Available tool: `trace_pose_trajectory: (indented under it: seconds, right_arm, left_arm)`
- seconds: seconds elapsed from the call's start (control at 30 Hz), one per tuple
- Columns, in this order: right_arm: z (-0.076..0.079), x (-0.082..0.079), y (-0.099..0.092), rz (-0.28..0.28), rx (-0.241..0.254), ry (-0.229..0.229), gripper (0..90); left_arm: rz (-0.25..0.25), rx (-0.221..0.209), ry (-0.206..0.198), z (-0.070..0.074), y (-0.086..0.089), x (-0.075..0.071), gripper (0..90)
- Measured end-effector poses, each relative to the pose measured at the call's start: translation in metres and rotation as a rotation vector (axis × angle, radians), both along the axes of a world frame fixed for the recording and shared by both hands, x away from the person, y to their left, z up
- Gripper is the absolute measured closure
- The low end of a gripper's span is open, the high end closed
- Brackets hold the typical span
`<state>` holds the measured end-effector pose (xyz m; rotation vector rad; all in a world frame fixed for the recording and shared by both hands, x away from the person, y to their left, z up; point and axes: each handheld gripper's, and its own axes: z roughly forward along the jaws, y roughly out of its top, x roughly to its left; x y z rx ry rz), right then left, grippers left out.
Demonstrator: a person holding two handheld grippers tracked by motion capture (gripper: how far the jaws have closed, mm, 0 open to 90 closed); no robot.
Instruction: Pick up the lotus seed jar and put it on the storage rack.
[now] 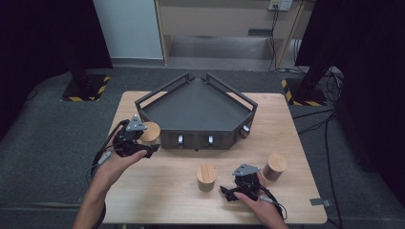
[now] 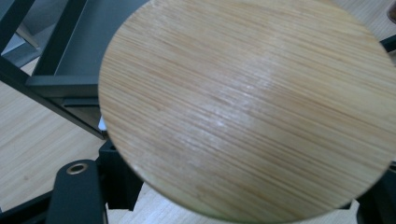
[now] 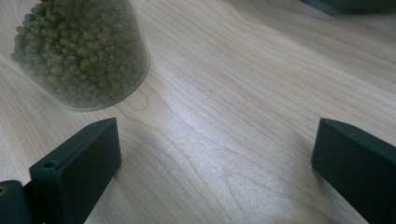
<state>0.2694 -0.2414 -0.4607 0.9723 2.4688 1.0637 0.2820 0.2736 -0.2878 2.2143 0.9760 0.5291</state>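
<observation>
Bamboo grain marks the round lid of the jar (image 2: 243,107) that the left claw (image 1: 138,143) holds; in the left gripper view that lid sits close above the black jaws, whose parts show at the lower corners. From the high view the left claw clamps this wooden-lidded jar (image 1: 151,132) near the left edge of the surface (image 1: 167,191), just beside the front left corner of the dark grey tray (image 1: 198,112). The person's left hand (image 1: 119,160) wraps the claw body from below, and its cable trails back toward the forearm.

On the other side, the right claw (image 1: 239,188) stands wide with nothing between its jaws; the right gripper view shows bare pale wood (image 3: 219,140) between the two black jaws. Just beyond its left jaw in that view stands a clear jar of green beans (image 3: 79,51), apart from the jaw. In the high view this is the wooden-lidded jar (image 1: 207,177) at the middle front of the surface, near the right claw. Another jar (image 1: 275,166), also with a wooden lid and darker contents, stands just past the right claw on its far side. The right hand (image 1: 258,202) holds that claw near the front edge.

The tray is five-sided with raised rails and sits at the back centre of the surface.
</observation>
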Motion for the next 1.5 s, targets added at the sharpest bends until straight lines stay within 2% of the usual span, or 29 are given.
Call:
trace_pose_trajectory:
  seconds: [0.23,0.57,0.83,1.03,1.5]
  right_arm:
    - [0.0,0.0,0.0,0.001,0.001,0.001,1.7]
    - [0.0,0.0,0.0,0.002,0.001,0.001,1.6]
    - [0.0,0.001,0.0,0.003,0.001,0.001,1.6]
    - [0.0,0.001,0.0,0.003,0.001,0.001,1.6]
    - [0.0,0.001,0.0,0.003,0.002,0.001,1.6]
  left_arm:
    - [0.006,-0.007,-0.005,0.007,-0.003,0.005,24.1]
    - [0.002,0.008,-0.005,0.012,-0.008,0.015,24.1]
    - [0.001,-0.002,0.004,0.015,-0.009,0.028,24.1]
    - [-0.003,0.009,0.002,0.018,-0.014,0.039,24.1]
    - [-0.006,0.027,-0.022,0.027,-0.027,0.063,24.0]
